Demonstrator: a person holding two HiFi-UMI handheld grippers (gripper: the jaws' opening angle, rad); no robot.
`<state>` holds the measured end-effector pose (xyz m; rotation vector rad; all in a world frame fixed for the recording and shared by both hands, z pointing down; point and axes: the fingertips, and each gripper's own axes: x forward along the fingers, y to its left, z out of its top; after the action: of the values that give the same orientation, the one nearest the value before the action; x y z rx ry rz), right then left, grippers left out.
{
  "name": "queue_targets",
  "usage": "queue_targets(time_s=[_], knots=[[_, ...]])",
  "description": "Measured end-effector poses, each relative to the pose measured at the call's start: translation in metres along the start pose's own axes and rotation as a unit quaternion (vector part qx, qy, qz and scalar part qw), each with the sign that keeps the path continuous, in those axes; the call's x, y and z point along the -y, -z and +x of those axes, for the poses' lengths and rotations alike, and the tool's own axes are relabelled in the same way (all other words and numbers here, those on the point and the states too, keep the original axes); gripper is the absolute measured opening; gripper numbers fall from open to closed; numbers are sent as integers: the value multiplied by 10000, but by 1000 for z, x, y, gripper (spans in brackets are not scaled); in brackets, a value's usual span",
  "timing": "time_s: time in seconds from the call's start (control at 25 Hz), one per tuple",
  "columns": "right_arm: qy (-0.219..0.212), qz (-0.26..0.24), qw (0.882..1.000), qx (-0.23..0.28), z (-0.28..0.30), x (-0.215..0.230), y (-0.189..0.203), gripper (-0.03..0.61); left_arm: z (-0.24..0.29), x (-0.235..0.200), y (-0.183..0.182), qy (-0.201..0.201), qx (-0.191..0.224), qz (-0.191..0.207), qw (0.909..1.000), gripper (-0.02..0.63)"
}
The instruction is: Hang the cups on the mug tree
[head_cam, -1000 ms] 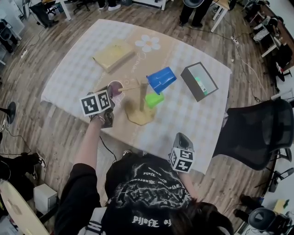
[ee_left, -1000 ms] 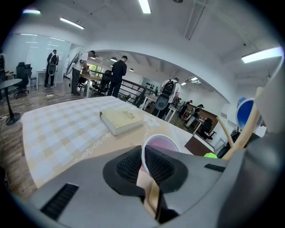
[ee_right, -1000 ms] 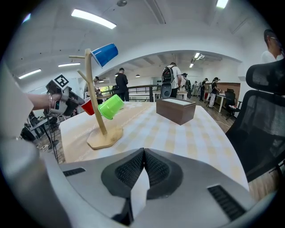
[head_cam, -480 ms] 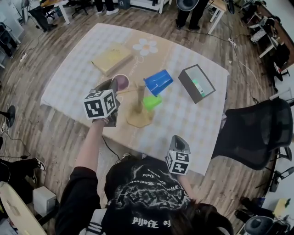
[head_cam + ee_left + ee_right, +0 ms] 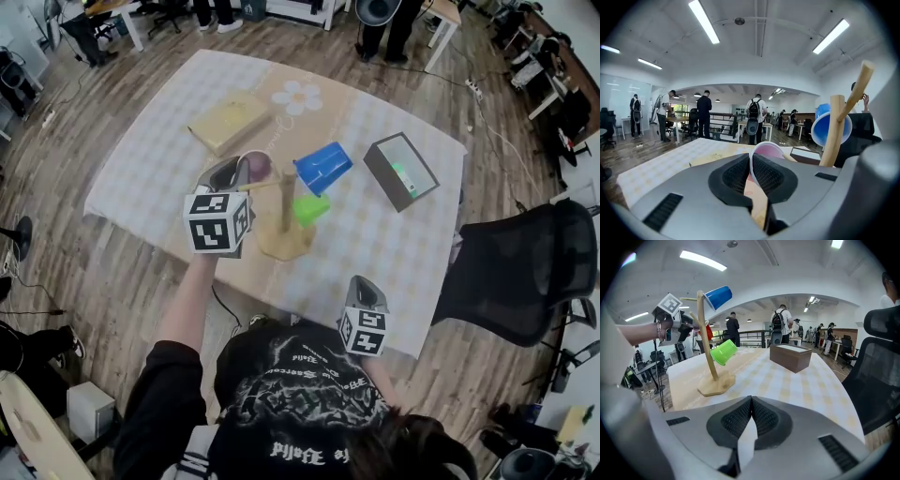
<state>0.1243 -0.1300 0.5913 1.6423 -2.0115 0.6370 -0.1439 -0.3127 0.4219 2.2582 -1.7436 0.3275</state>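
Observation:
The wooden mug tree [image 5: 286, 211] stands near the table's front edge, with a blue cup [image 5: 323, 167] and a green cup [image 5: 314, 208] hanging on its pegs. My left gripper [image 5: 239, 176] is shut on the rim of a pink cup [image 5: 255, 169], held in the air just left of the tree beside a peg. In the left gripper view the pink cup's wall [image 5: 766, 151] sits pinched between the pads, and the tree [image 5: 833, 133] and blue cup [image 5: 824, 125] are to the right. My right gripper [image 5: 362, 286] hovers at the front table edge, shut and empty [image 5: 751, 401].
A tan flat box [image 5: 230, 120] lies at the back left of the checked tablecloth [image 5: 141, 159]. A grey-brown open box [image 5: 401, 171] sits right of the tree. A black office chair [image 5: 525, 272] stands by the table's right side. People stand beyond the far edge.
My left gripper has carried the pink cup up and to the right, closer to the mug tree. The right gripper has stayed where it was.

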Motion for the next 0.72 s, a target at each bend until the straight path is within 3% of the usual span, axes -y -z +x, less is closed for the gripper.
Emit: queue_targets(time_s=[0.72], knots=[[94,56,9999,42,-2,5,1,8,-15,14,-4,-91,634,480,9968,43]])
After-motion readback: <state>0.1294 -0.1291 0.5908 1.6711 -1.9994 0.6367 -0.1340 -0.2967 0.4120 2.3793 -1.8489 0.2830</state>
